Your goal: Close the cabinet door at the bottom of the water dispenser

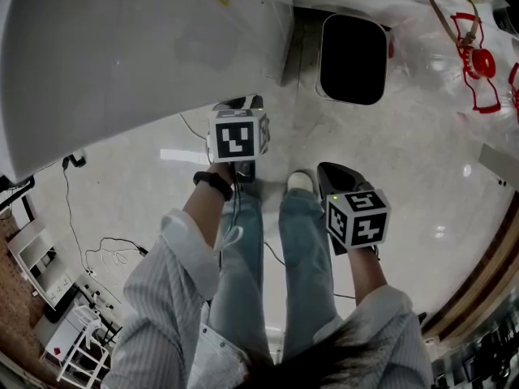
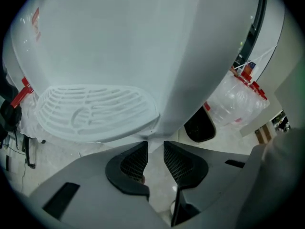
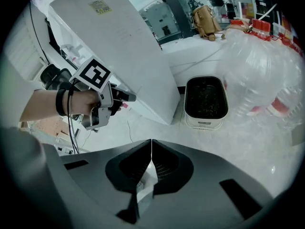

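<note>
Nosing left gripper [image 2: 155, 148] close against water dispenser [image 2: 143, 42], fingers slightly spread, empty. Right gripper [image 3: 151, 152] well apart, fingers pressed together. Cabinet door unseen; closing unconfirmed.

Right hand-held gripper [image 3: 151, 152], jaws together (tips touching), left hand-held gripper [image 3: 127, 98] at white water dispenser [image 3: 128, 46]

Two grippers, the left gripper [image 2: 155, 152] and the right gripper [image 3: 151, 157]; one water dispenser [image 1: 122, 47]; one white bin [image 1: 353, 59]; one slotted drip tray [image 2: 90, 109]; one black wristband [image 1: 212, 183].
</note>
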